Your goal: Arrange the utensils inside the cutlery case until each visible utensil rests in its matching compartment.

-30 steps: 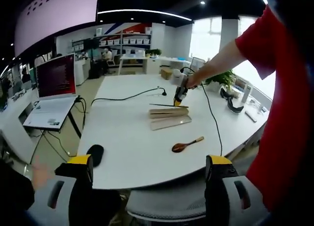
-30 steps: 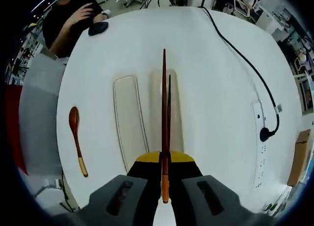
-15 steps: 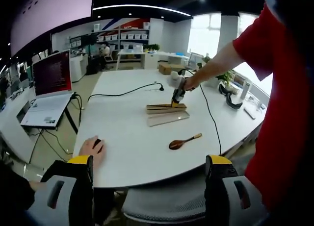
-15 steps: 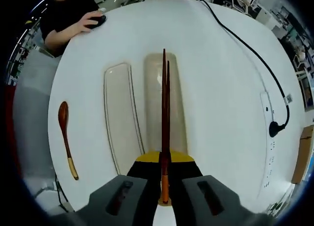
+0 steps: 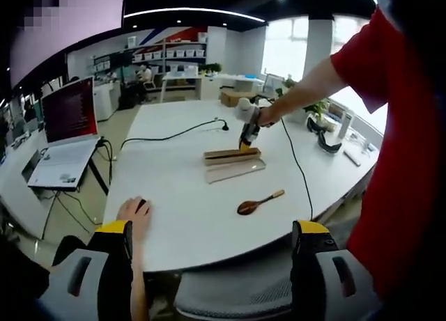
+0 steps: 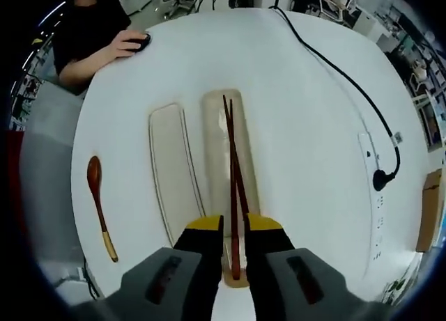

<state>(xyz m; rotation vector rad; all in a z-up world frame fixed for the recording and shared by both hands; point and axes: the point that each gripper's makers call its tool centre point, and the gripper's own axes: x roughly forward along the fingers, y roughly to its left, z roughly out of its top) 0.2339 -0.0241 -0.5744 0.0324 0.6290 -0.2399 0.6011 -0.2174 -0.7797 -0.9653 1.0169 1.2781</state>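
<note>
Dark red chopsticks (image 6: 232, 169) lie lengthwise in the pale case (image 6: 230, 161) on the white bench (image 6: 306, 126), their thick ends between the parted jaws of the right tongs (image 6: 234, 230), which no longer pinch them. Beside the case rests its lid (image 6: 171, 171), and further left a wooden spoon (image 6: 98, 202) lies on the bench. Near the bench edge, the left tongs (image 5: 209, 251) hover wide apart, holding nothing. A person's hand (image 6: 129, 42) covers a mouse.
</note>
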